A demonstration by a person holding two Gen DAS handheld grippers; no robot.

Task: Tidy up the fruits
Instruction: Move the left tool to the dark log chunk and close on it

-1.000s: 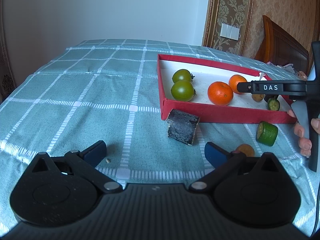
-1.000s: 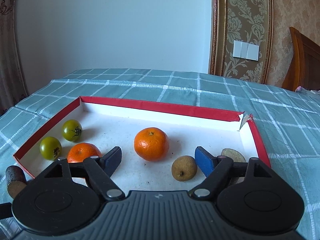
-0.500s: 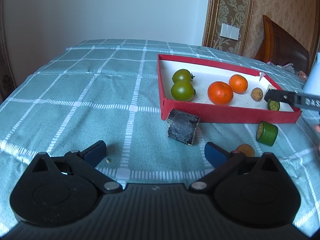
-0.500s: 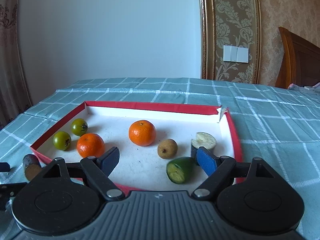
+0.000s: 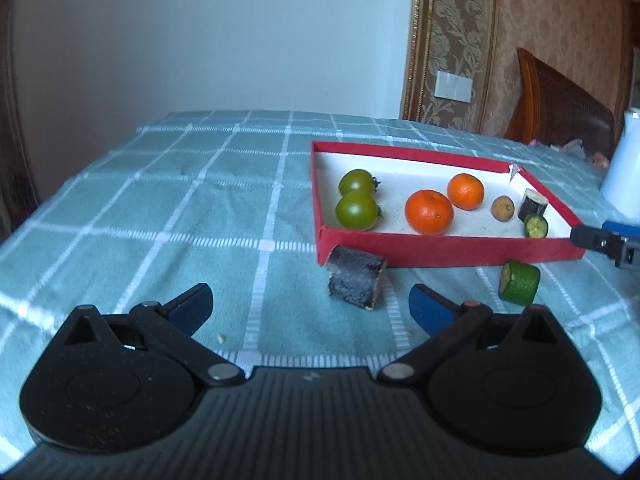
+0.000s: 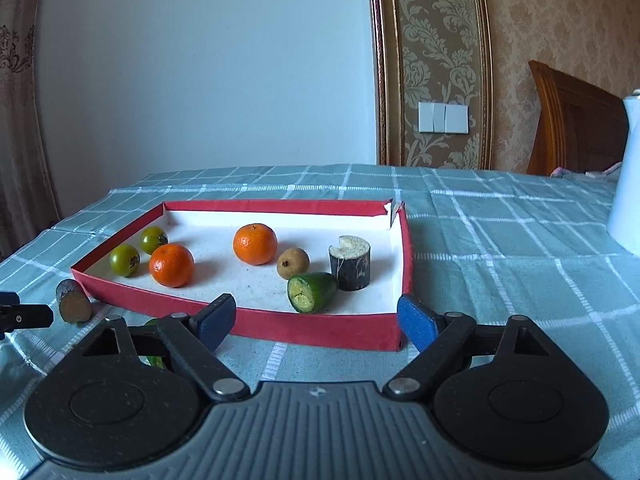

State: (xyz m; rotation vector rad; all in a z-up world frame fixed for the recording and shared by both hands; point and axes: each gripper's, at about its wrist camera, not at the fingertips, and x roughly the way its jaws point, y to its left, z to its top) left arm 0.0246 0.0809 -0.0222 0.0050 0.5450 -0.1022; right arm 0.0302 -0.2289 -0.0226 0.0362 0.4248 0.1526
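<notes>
- Left wrist view: the left tool (image 5: 310,306) hovers low over a counter (image 5: 160,216) covered in a teal checked cloth, its two blue-padded fingers spread wide apart with nothing between them.
- Just ahead of it a dark, rough-skinned cut piece (image 5: 355,283) lies on the cloth, touching or nearly touching the near left corner of a red tray (image 5: 440,252) with a white floor.
- A green cut chunk (image 5: 519,288) rests on the cloth just outside the tray's near wall, toward the right.
- Inside the tray, left to right: two green tomatoes (image 5: 357,200) close together, two oranges (image 5: 429,212), a small brown fruit (image 5: 503,208), a dark cut cylinder (image 5: 532,204) and a green cut piece (image 5: 536,226).
- At the right edge, a tip of the right tool (image 5: 600,238) shows beside the tray's near right corner.
- Right wrist view: the right tool (image 6: 316,322) hangs just short of the tray's near wall, fingers spread apart and empty.
- From this side the green cut piece (image 6: 313,292) leans against the dark cylinder (image 6: 350,262), which stands upright near the tray's right wall.
- A white jug (image 6: 626,172) stands on the cloth well off to the right.
</notes>
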